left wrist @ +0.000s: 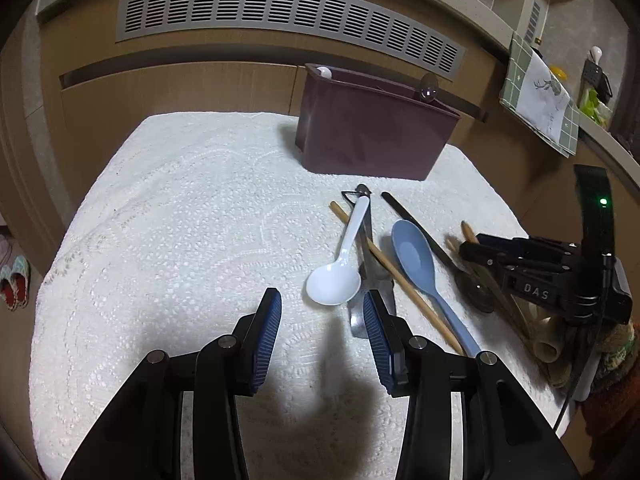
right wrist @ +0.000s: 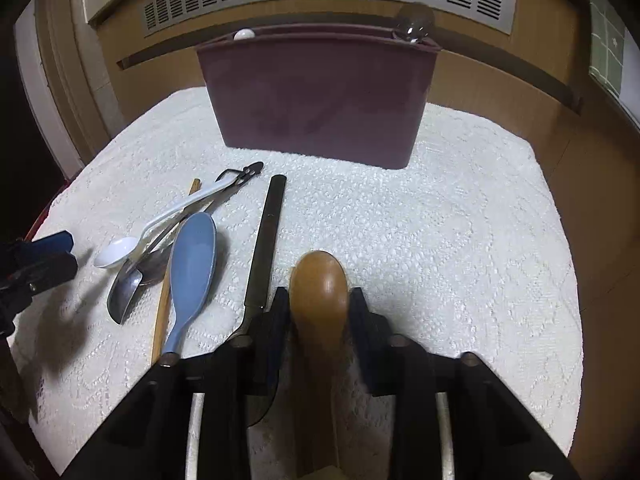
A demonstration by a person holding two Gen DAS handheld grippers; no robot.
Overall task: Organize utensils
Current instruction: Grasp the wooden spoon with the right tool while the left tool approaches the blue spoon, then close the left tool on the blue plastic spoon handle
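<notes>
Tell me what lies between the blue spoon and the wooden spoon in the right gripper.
A long dark utensil lies between the blue spoon and wooden spoon, in the right wrist view.

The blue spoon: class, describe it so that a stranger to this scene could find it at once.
Start at the maroon bin standing at the back of the white lace cloth. In front of it, to the left, loose utensils lie in a heap; the blue spoon lies on its right side, beside a dark flat handle. It alone is pale blue, its bowl larger than the white spoon's.
</notes>
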